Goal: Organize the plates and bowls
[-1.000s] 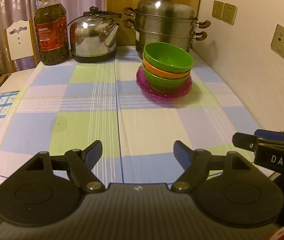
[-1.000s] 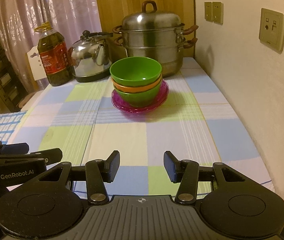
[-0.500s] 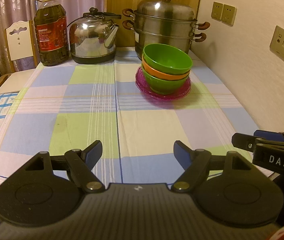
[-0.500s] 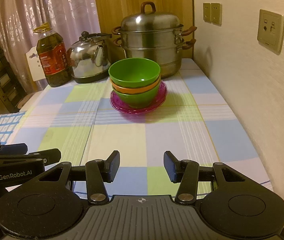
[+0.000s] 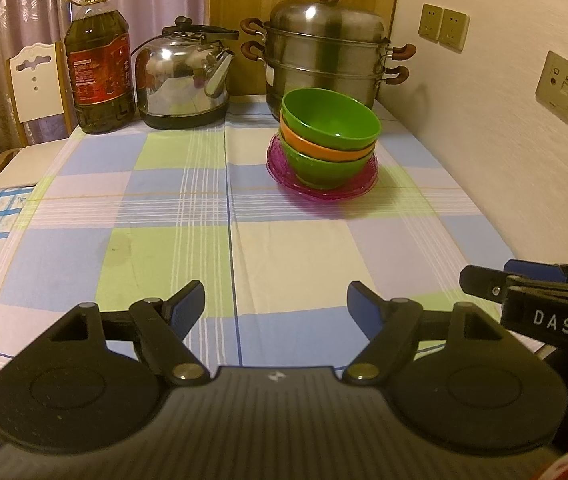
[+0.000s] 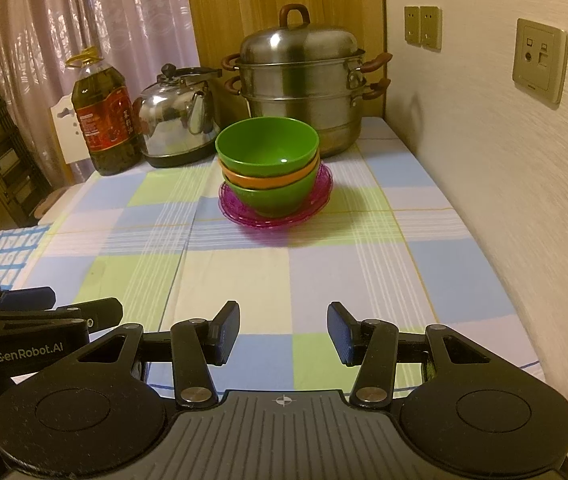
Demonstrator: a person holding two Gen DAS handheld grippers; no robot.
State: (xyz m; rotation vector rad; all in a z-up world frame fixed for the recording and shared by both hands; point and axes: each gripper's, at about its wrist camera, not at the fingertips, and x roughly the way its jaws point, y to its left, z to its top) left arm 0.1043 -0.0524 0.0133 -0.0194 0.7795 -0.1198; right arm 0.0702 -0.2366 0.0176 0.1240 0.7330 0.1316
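- The left gripper point(image 5: 276, 300) hovered over the table's point(image 5: 172, 240) near edge, jaws wide, holding nothing; the right gripper point(image 6: 283, 334) did likewise beside it.
- Three nested bowls point(image 6: 267, 160), green, orange, green, sat on the pink plate point(image 6: 316, 200) toward the far right corner, just before the steamer pot point(image 6: 300, 80).

White letters "DAS" on the side of the right gripper point(image 5: 532, 280), seen from the left wrist | white "GenRobot.AI" on the side of the left gripper point(image 6: 44, 308), seen from the right wrist | red label on the oil bottle point(image 5: 98, 72) carries print too small to read
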